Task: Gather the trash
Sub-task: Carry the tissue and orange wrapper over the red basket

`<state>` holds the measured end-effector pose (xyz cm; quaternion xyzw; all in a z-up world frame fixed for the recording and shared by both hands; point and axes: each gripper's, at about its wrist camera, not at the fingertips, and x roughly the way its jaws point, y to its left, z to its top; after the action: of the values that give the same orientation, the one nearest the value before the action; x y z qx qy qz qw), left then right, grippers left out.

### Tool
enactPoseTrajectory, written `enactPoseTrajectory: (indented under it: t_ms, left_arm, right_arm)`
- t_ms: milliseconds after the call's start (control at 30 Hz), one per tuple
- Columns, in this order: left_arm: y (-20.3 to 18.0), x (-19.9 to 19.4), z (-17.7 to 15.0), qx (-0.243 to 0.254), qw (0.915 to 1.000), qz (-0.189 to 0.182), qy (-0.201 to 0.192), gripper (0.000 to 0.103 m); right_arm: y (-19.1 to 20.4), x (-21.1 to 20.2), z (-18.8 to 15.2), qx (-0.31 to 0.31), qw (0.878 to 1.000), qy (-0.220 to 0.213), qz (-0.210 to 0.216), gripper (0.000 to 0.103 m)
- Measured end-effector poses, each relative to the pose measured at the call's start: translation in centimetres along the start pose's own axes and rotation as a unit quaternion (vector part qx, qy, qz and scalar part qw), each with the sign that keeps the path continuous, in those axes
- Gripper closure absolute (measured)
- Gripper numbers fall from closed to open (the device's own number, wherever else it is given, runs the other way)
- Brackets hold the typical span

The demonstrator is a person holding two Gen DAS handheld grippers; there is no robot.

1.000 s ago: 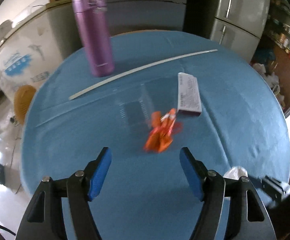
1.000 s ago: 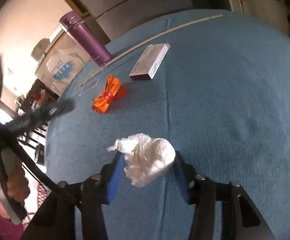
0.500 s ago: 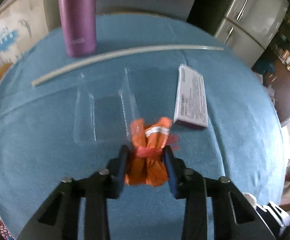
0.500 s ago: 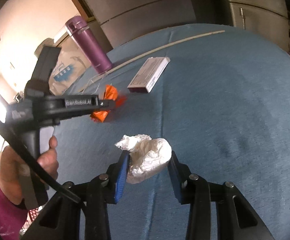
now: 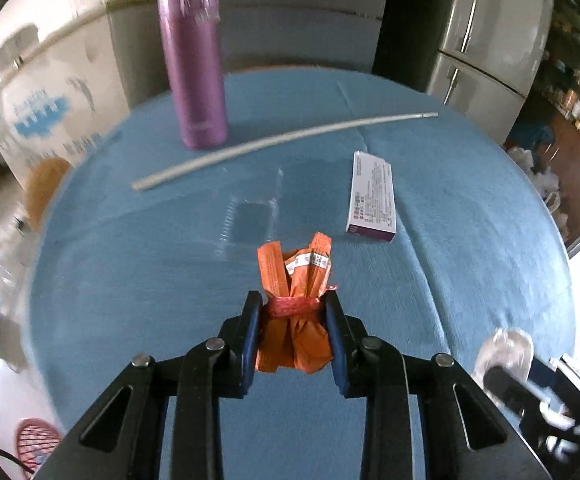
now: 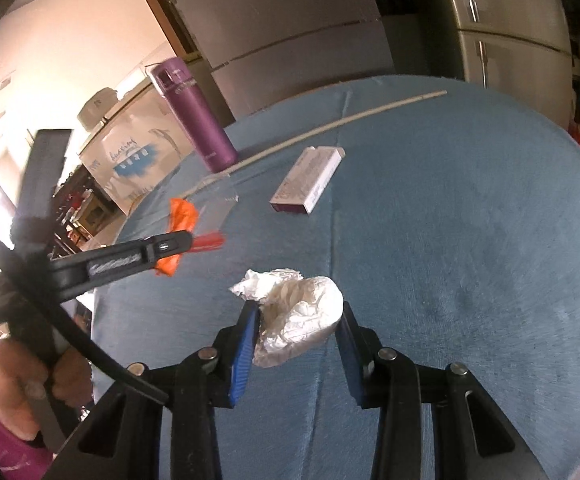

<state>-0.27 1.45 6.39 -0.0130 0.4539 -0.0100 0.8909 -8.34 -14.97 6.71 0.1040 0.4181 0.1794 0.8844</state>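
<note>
Over blue table [image 5: 470,240], left tongs [image 5: 293,312] pinch orange wrapper [image 5: 294,292].

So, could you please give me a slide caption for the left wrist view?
Left gripper shut on the orange wrapper bundle above the blue table.

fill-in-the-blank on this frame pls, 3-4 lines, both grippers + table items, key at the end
1. The left gripper is shut on a bundle of ____ wrappers.
2. The right gripper grips a crumpled white ____.
3. The purple bottle stands ____ on the blue tablecloth.
4. The long white stick lies between the bottle and the small flat ____.

Missing words: orange; tissue; upright; box
</note>
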Motion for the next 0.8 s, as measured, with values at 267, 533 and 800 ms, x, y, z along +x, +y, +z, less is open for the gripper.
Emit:
enactPoseTrajectory:
  t_ms: [267, 533, 800]
  left_arm:
    - [-0.9, -6.3, -1.4, 0.043, 0.9969, 0.049, -0.044, 0.071]
    - [-3.4, -8.9, -3.3, 0.080, 0.9938, 0.054, -0.056, 0.071]
    - [-7.5, -10.0, -4.6, 0.123, 0.9904, 0.032, -0.056, 0.071]
  right_arm:
    - [1.3, -3.2, 0.0, -0.014, 1.000, -0.027, -0.002, 0.062]
    - [1.3, -6.3, -0.2, -0.019, 0.998, -0.054, -0.010, 0.062]
    - [-1.5, -9.3, 0.0, 0.002, 0.996, -0.085, -0.039, 0.062]
